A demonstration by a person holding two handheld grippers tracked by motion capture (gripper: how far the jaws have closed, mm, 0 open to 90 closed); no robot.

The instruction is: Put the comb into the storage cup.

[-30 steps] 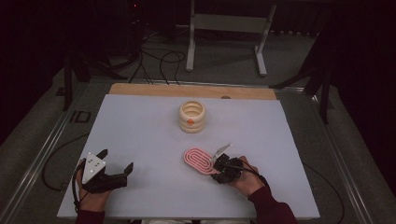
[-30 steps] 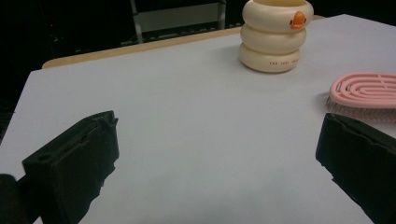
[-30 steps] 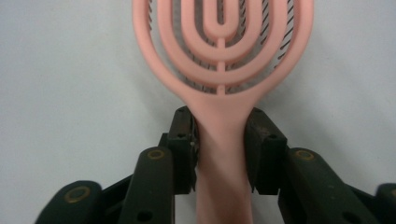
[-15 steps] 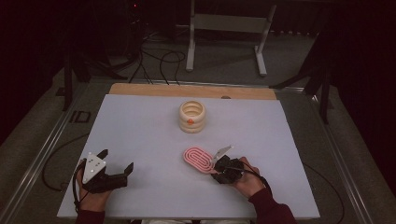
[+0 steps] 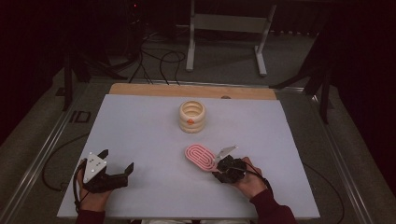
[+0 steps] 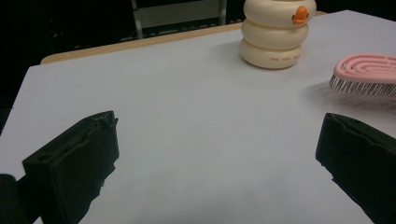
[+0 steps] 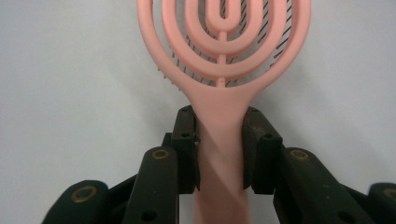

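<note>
A pink vented hairbrush (image 5: 201, 157) lies bristles-down near the table's middle front; its handle (image 7: 219, 154) sits pinched between the two black pads of my right gripper (image 7: 219, 149), which is shut on it. In the high view that right gripper (image 5: 219, 169) is at the brush's near-right end. My left gripper (image 5: 117, 161) rests at the front left with its jaws wide apart and nothing between them; in the left gripper view the left gripper (image 6: 217, 154) faces bare table, with the brush (image 6: 366, 74) off to the right.
A cream ribbed ring-shaped container (image 5: 192, 115) with an orange mark stands at the centre back, also seen as the container (image 6: 276, 32) in the left gripper view. The white table top (image 5: 140, 135) has a wooden strip (image 5: 191, 90) along its far edge. Cables and a metal stand lie beyond.
</note>
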